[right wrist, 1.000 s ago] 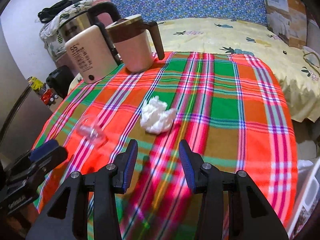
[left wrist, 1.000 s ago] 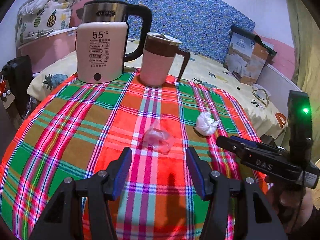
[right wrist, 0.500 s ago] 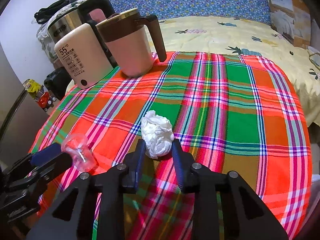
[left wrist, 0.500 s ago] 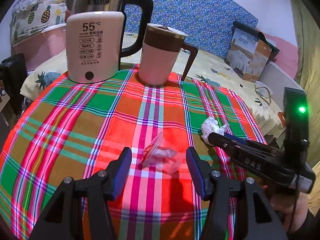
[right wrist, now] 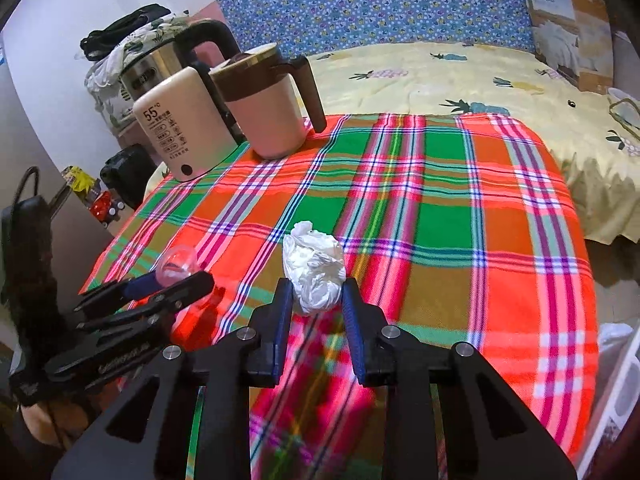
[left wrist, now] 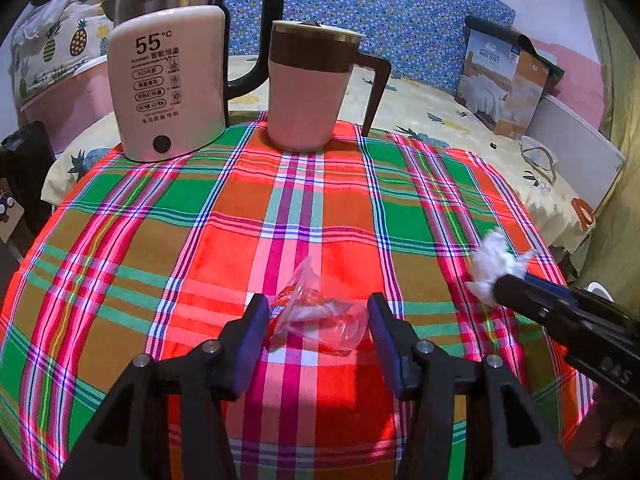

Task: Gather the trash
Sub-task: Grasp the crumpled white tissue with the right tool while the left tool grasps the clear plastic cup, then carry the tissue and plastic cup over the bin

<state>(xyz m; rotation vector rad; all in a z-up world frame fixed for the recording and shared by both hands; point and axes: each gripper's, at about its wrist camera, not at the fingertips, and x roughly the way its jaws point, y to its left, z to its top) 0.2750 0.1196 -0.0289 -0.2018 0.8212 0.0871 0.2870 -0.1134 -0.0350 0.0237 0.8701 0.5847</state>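
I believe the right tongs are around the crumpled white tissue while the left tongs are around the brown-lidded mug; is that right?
Not quite. The left tongs are around the clear plastic wrapper, as the left wrist view shows; the mug stands far back. The right tongs are around the crumpled white tissue.

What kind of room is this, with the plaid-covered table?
Most likely a bedroom at home: a bed with a pineapple-print sheet lies just behind the table, a boxed wool quilt rests on it, and an electric kettle stands on the table.
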